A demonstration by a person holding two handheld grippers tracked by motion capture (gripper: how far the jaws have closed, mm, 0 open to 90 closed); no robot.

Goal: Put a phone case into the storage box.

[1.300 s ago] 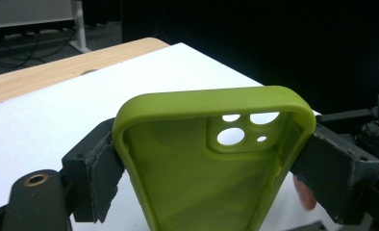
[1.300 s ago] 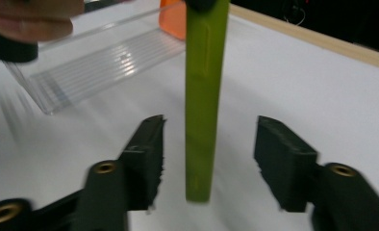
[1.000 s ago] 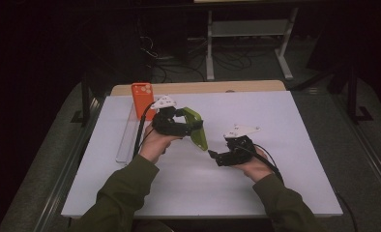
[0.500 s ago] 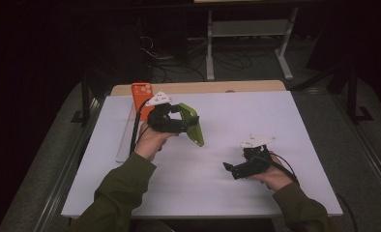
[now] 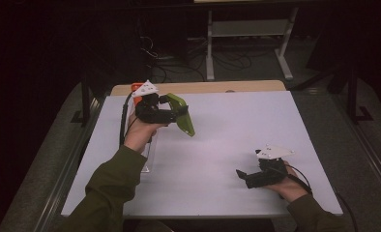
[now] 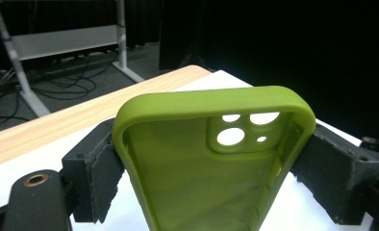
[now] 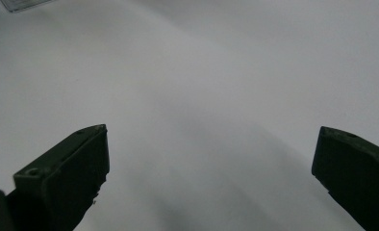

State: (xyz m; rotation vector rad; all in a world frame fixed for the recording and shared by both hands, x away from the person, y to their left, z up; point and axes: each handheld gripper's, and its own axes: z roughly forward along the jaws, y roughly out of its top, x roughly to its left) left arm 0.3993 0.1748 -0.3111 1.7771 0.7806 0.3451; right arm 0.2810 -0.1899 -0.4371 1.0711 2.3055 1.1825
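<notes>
Green phone case (image 6: 211,173) pinched crosswise in the left tongs (image 5: 171,112) near the bench's (image 5: 237,125) far-left corner — long axis slanting down-right; right tongs (image 5: 244,176) spread, empty, well apart by the near edge.

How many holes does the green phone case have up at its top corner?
4. On the green phone case, in the raised camera patch at its upper right: two along the top, a larger round one below left, a tiny one below right. Holes elsewhere may be hidden.

One green phone case (image 5: 183,114), two hand-held grippers, left (image 5: 171,112) and right (image 5: 240,173), one orange box (image 5: 137,99), one white table (image 5: 237,125)
</notes>
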